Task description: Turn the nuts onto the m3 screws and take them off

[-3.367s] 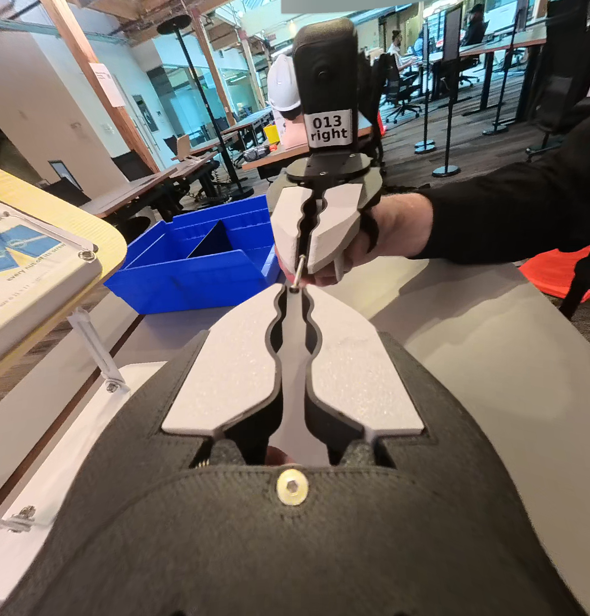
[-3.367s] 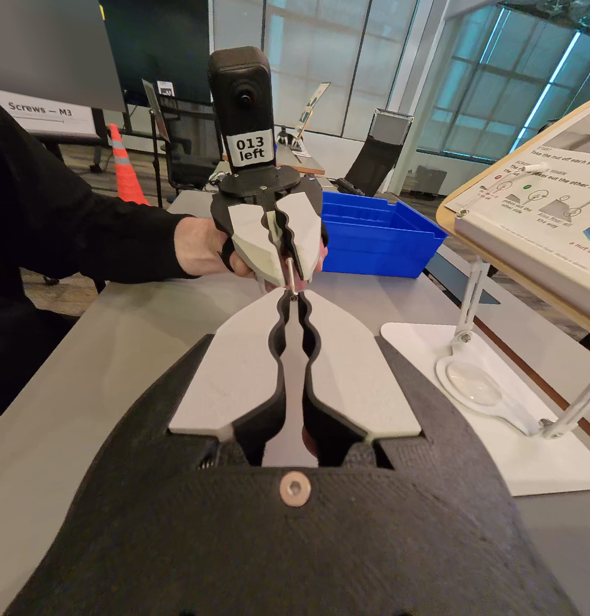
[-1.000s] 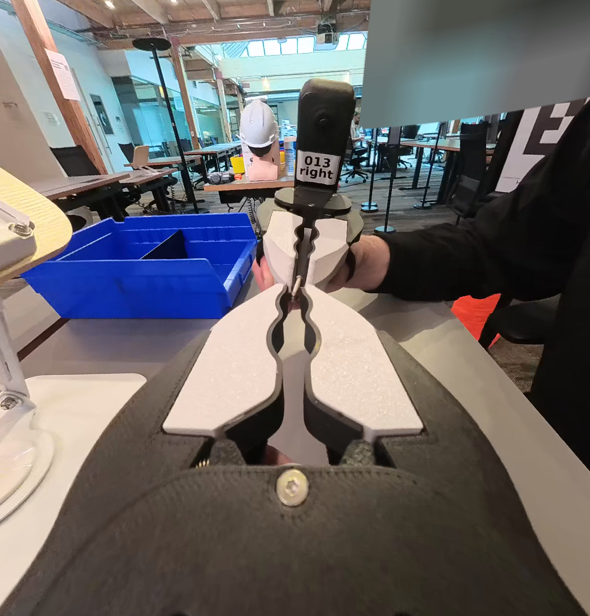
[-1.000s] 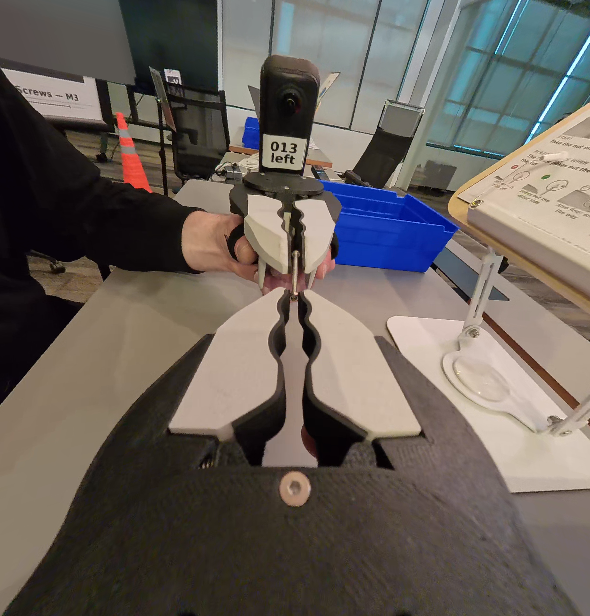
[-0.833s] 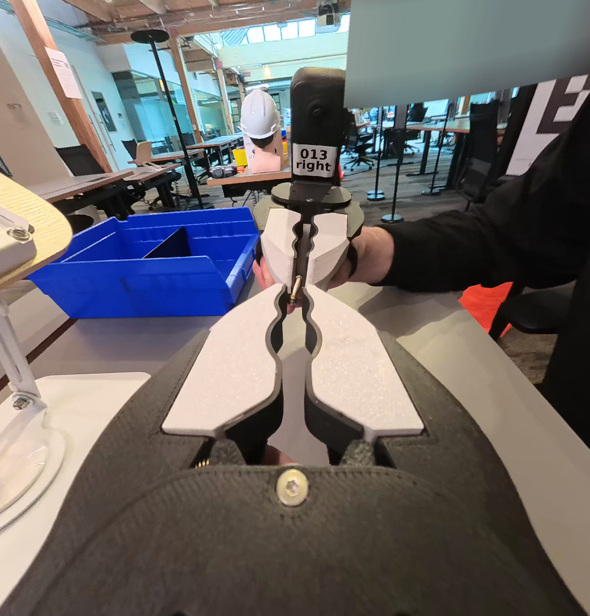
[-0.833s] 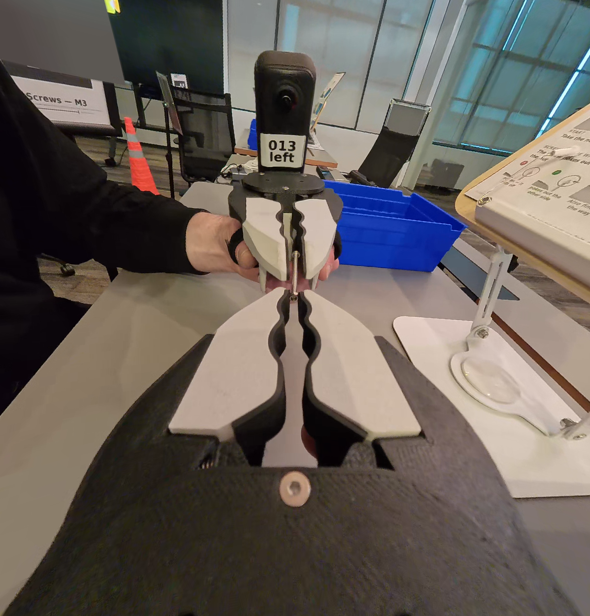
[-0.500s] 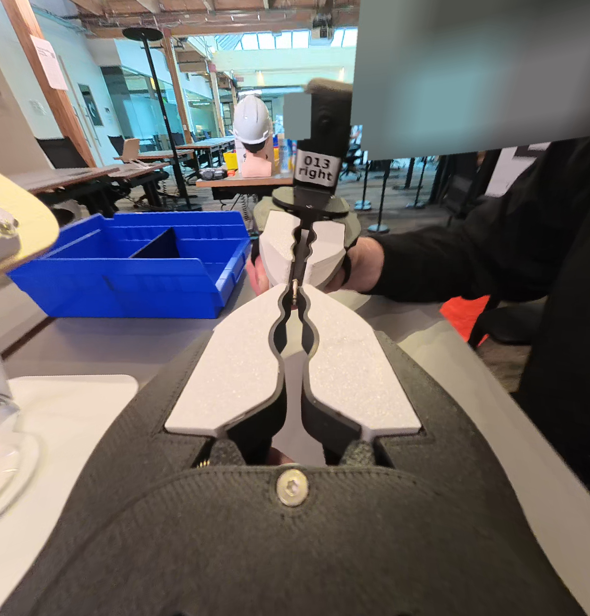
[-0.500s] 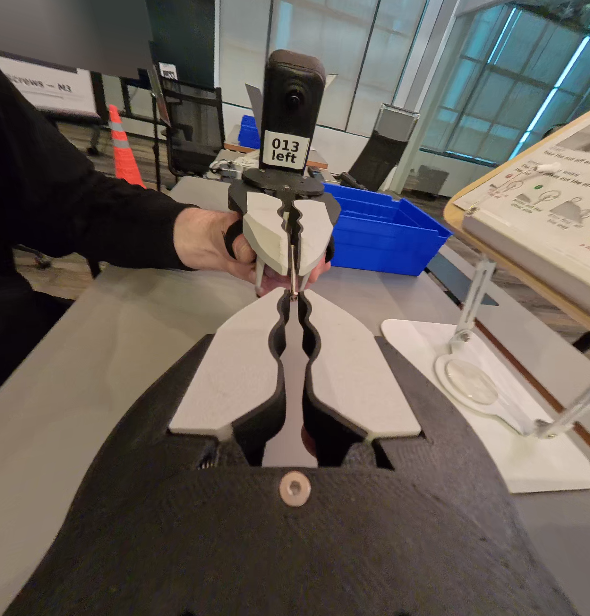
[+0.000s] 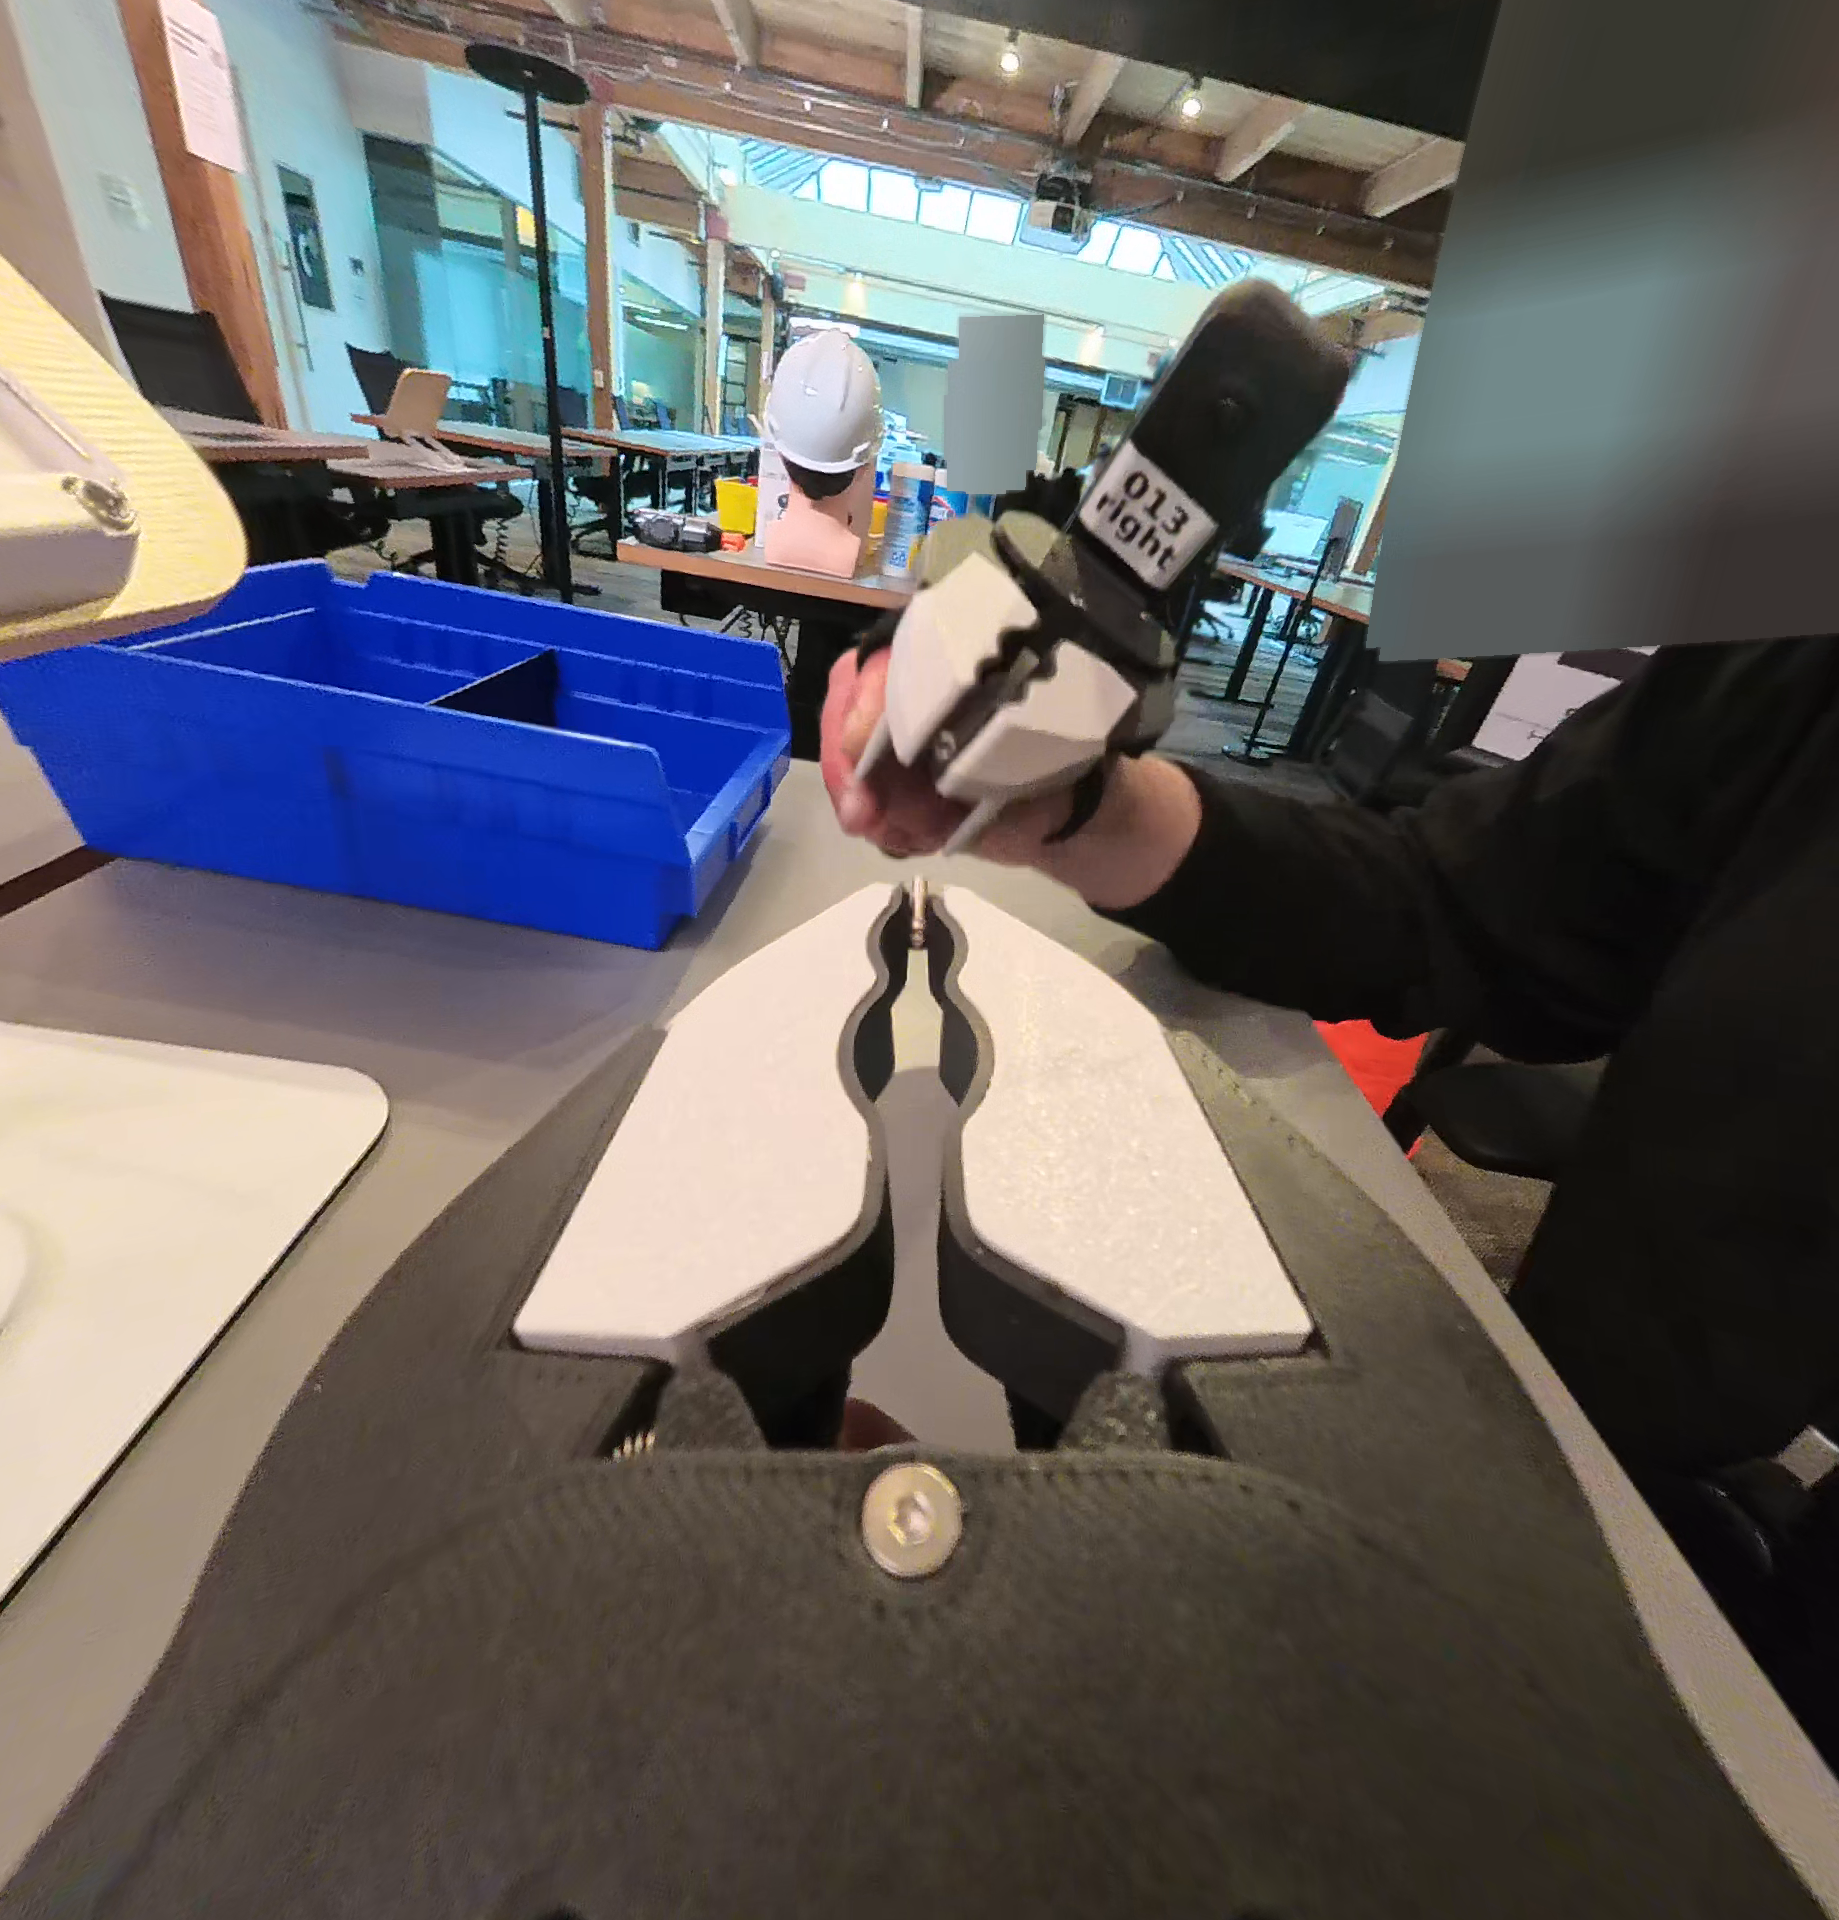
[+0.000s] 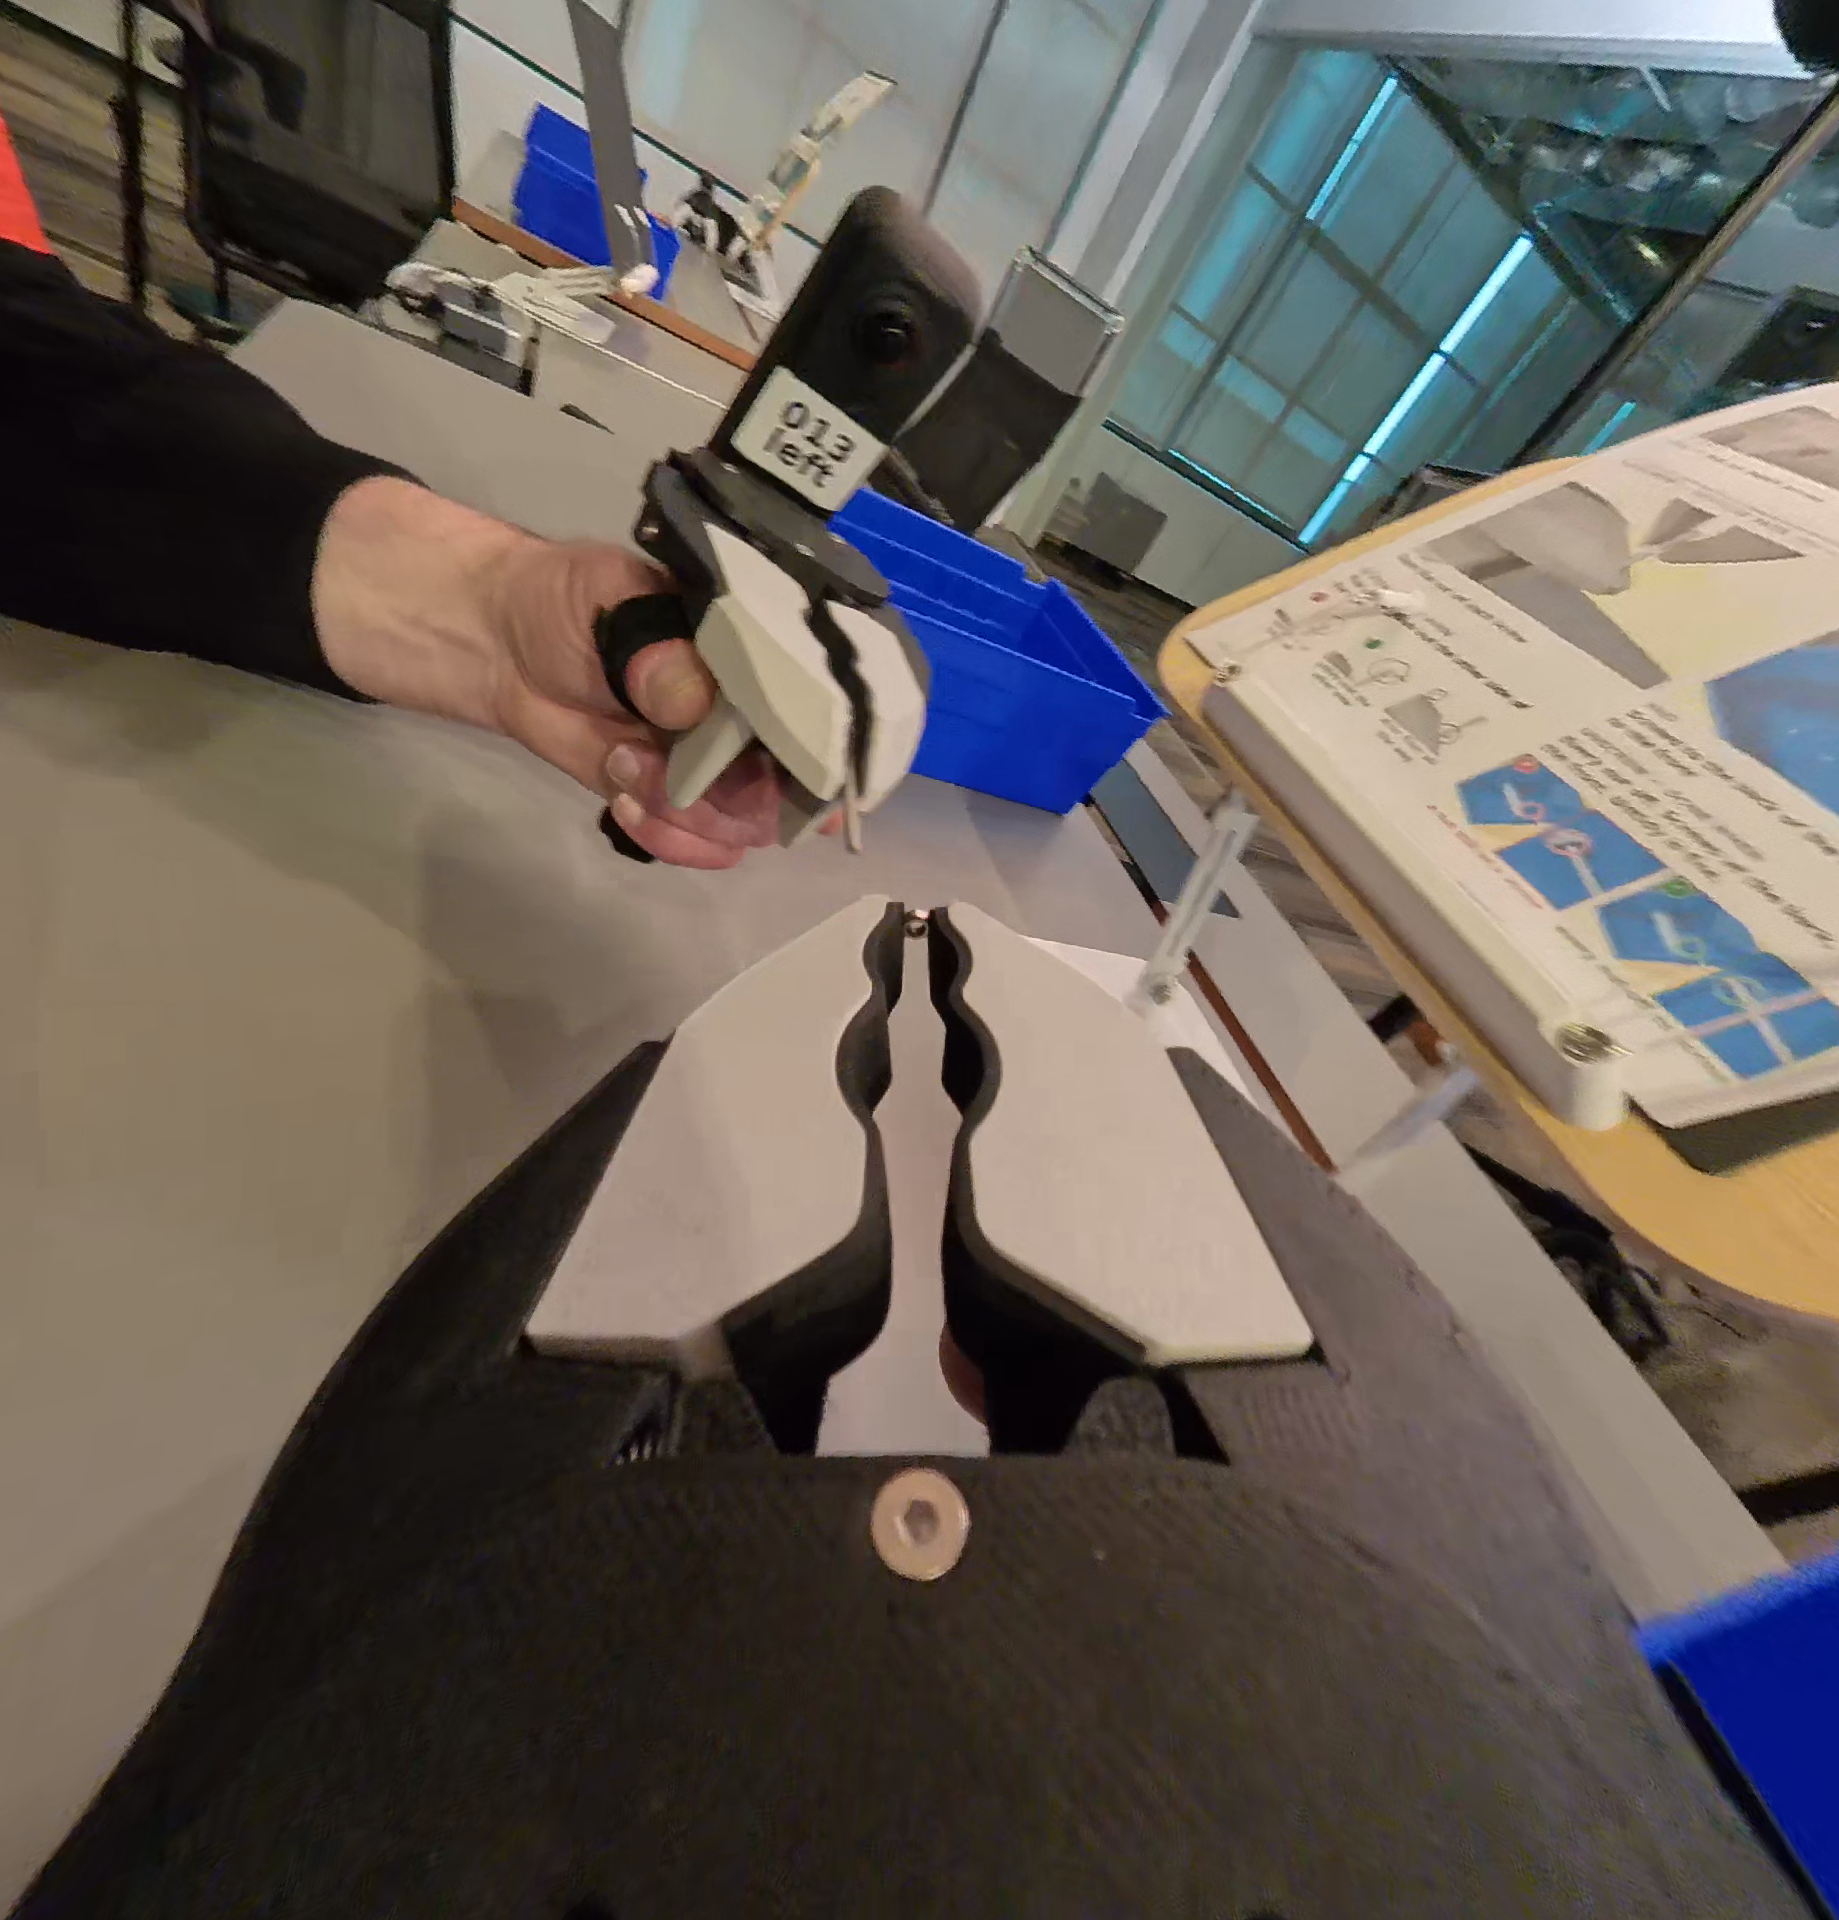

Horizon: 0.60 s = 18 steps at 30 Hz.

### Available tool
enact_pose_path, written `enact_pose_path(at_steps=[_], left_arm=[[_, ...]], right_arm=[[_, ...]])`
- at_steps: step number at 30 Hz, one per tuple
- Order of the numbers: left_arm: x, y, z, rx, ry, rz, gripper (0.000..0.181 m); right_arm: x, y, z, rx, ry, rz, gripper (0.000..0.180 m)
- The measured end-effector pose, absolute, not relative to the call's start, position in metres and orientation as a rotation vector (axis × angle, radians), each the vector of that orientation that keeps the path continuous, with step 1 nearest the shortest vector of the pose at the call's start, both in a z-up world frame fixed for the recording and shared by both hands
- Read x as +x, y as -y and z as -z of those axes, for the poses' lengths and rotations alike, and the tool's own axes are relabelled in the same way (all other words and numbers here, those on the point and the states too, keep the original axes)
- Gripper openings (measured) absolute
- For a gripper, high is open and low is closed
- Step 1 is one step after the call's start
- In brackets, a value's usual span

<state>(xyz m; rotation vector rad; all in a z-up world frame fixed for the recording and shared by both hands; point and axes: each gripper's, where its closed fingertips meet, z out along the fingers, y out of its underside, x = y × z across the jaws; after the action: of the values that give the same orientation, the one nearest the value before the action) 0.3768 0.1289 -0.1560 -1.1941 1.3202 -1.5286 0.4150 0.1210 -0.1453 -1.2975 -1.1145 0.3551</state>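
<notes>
In the left wrist view my left gripper [image 9: 917, 920] is shut on a thin silver M3 screw [image 9: 918, 902] that sticks out past its tips. My right gripper [image 9: 944, 748] shows beyond it, tilted and a short way off, held in a hand. In the right wrist view my right gripper [image 10: 915, 925] is shut on a small silver nut [image 10: 920, 915] at its tips. There the left gripper [image 10: 837, 805] hangs tilted above the grey table [image 10: 219, 935] with the screw [image 10: 850, 816] pointing down from it. The screw and nut are apart.
A blue divided bin [image 9: 375, 748] stands at the back of the table and also shows in the right wrist view [image 10: 998, 665]. An instruction board [image 10: 1569, 779] on a wooden stand overhangs the right. A white base plate [image 9: 115, 1195] lies nearby. Another blue bin corner [image 10: 1788, 1714] shows bottom right.
The grippers were tip to tip on the screw. Now they have drawn apart: the right gripper has tilted and backed off with the nut, and the screw stays in the left gripper.
</notes>
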Motion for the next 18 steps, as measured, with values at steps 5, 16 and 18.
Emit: enact_pose_path(at_steps=[5, 16, 18], left_arm=[[0.375, -0.134, 0.159, -1.2, -1.321, 1.45, 0.002], [0.379, -0.141, 0.174, -1.242, -1.35, 1.349, 0.002], [0.38, -0.141, 0.175, -1.245, -1.349, 1.349, 0.002]], right_arm=[[0.471, -0.135, 0.127, -1.35, 0.987, -0.243, 0.005], [0.6, -0.184, 0.159, -1.718, 0.763, 0.016, 0.005], [0.614, -0.195, 0.174, -1.799, 0.744, 0.053, 0.006]])
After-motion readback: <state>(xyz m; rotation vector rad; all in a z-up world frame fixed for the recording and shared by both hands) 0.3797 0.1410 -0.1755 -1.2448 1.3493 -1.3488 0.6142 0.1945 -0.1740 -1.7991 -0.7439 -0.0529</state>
